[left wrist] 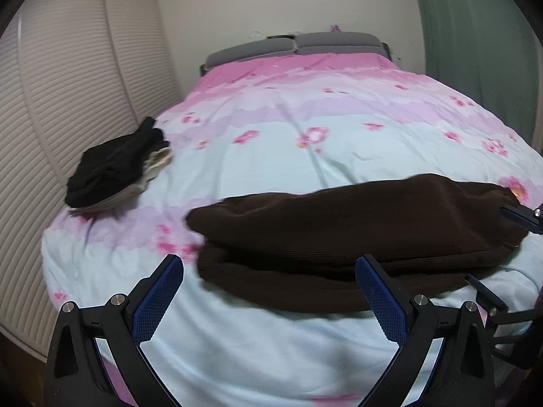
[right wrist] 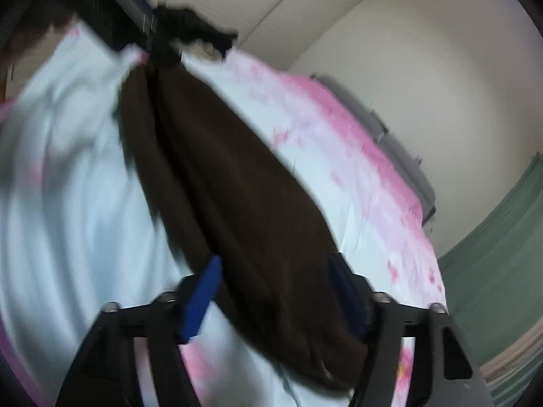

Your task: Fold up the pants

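Bedroom, bed (left wrist: pixel 305 129) under a pink and pale-blue floral duvet, slatted wardrobe doors (left wrist: pixel 68 84) on one side, green curtain (left wrist: pixel 475 34) on the other, grey headboard (left wrist: pixel 298 45) at the far end.

Brown pants (left wrist: pixel 356 224) lie on the near part of the duvet, already doubled over: one layer stacked on another, long axis running across my left view. Looks like a fold has just been laid down, so I judge we're between folds.

Left claw (left wrist: pixel 269 291) is open, nothing between the pads, hovering just short of the near edge of the pants. Right claw (right wrist: pixel 276 291) is also open; the pants end sits between its fingers in the right view, but the pads don't press on it as far as I can tell. That view is heavily blurred, so contact there is uncertain.

Next move, my call: regrip one short end with both claws and carry it over to the other end, or smooth the stack first. Top layer is offset from the bottom one at the near edge, so align before pinching.

Room: a black and cream clothes pile (left wrist: pixel 118 173) sits near the bed's wardrobe-side edge, well apart from the pants. Open duvet beyond the pants toward the headboard. Near bed edge is close below the claws; keep the fold away from it.
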Available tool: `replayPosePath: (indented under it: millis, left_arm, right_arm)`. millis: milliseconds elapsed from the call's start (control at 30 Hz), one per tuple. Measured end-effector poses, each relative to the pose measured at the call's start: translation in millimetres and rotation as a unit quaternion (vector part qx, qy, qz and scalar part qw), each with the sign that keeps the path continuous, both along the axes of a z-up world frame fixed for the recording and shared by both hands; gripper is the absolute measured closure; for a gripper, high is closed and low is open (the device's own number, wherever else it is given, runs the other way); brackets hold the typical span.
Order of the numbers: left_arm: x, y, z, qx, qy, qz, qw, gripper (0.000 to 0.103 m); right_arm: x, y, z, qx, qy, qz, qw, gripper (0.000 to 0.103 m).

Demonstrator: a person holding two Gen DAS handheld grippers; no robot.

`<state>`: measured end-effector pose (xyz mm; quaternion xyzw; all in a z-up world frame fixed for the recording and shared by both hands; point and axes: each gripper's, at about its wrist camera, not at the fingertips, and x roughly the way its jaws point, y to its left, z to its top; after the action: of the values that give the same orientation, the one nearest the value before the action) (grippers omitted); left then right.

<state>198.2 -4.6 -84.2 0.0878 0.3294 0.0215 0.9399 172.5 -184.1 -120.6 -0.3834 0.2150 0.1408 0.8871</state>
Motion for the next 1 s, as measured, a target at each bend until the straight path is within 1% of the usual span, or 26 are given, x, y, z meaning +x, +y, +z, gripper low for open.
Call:
replayPosePath:
  millis: [133,267,367,400,433,467,500,600,633,700,800,833,867,933,1000]
  left_arm:
    - [1.8,36.4,-1.5,-0.001,-0.013,0.009,0.9999,0.0]
    - [9.7,69.1,-6.2,-0.008,-0.017,0.015,0.9997,0.0]
    - [15.4,85.5,-8.7,-0.018,-0.02,0.005,0.9996,0.0]
    - [18.7,88.3,-9.3,-0.024,-0.02,-0.002,0.9995,0.0]
    - [20.6,91.3,-9.9,-0.03,-0.021,-0.009,0.9993,0.0]
    - [23.7,92.0,-10.9,-0.036,-0.022,-0.016,0.999,0.0]
    - [28.3,91.7,-12.2,-0.044,-0.02,-0.026,0.9985,0.0]
    - [39.3,86.2,-17.1,-0.063,-0.014,-0.049,0.9967,0.0]
    - [45.7,82.3,-21.5,-0.069,-0.007,-0.057,0.9959,0.0]
    - [56.3,77.1,-29.6,-0.08,0.008,-0.064,0.9947,0.005]
    - [72.1,70.9,-44.0,-0.104,0.039,-0.069,0.9915,0.014]
    - [76.8,69.9,-48.9,-0.111,0.049,-0.069,0.9902,0.02]
    - [81.1,68.7,-53.6,-0.118,0.06,-0.068,0.9889,0.022]
    - [88.1,67.1,-61.0,-0.123,0.072,-0.06,0.988,0.023]
    - [93.6,66.0,-64.4,-0.131,0.074,-0.058,0.987,0.025]
  right_arm:
    - [1.9,42.7,8.6,0.023,-0.009,0.016,1.0,0.034]
    - [12.6,90.4,4.6,0.045,-0.009,0.017,0.999,0.034]
    - [25.4,112.6,-1.4,0.067,0.003,0.007,0.998,0.035]
    - [26.1,122.1,-2.8,0.084,0.016,0.001,0.996,0.036]
    - [31.5,125.4,-1.2,0.112,0.036,-0.008,0.993,0.036]
    - [21.0,126.9,-4.8,0.137,0.052,-0.017,0.989,0.036]
    - [22.1,125.9,-3.2,0.173,0.074,-0.034,0.982,0.036]
    - [29.5,115.5,3.5,0.236,0.096,-0.08,0.964,0.036]
    - [30.0,110.2,4.8,0.249,0.096,-0.09,0.959,0.036]
    - [27.0,101.2,9.7,0.274,0.092,-0.113,0.95,0.036]
    - [23.0,87.4,18.9,0.301,0.087,-0.149,0.938,0.036]
    - [21.7,83.4,20.7,0.309,0.085,-0.16,0.934,0.036]
    - [20.8,79.2,23.1,0.318,0.084,-0.168,0.929,0.036]
    - [18.0,72.0,24.6,0.334,0.085,-0.18,0.921,0.036]
    - [14.8,68.1,25.2,0.346,0.087,-0.186,0.915,0.036]
